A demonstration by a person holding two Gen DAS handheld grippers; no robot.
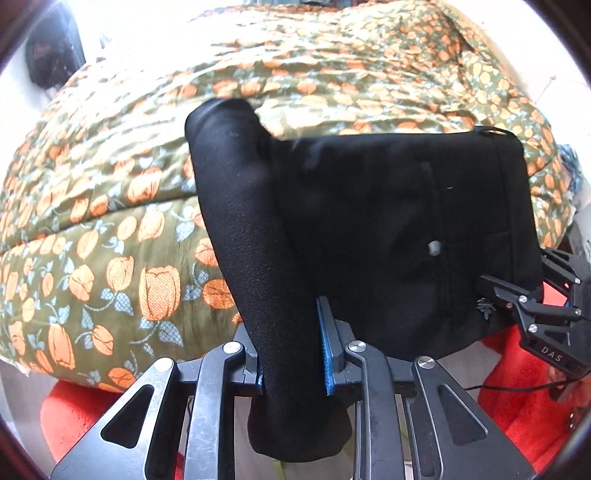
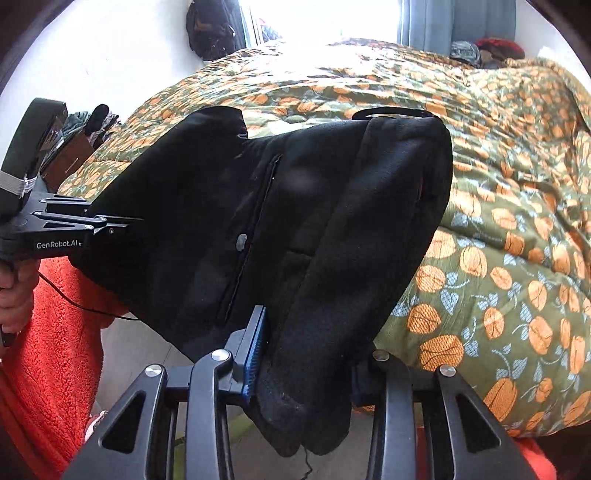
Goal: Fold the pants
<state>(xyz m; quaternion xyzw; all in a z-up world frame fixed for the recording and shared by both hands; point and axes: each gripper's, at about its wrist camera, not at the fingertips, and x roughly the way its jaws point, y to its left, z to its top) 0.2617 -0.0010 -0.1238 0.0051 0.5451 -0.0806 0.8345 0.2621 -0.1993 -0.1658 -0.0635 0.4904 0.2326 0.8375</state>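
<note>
Tongs L & R level, side by side, clamping black pants over bed

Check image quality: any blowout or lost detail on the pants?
Left wrist: pants crushed to near-featureless black, top corners blown white, quilt slightly smeared. Right wrist: window blown out, pants underexposed. Both heavily fisheye-warped.

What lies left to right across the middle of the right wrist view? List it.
Left gripper → black pants → floral quilt.
</note>
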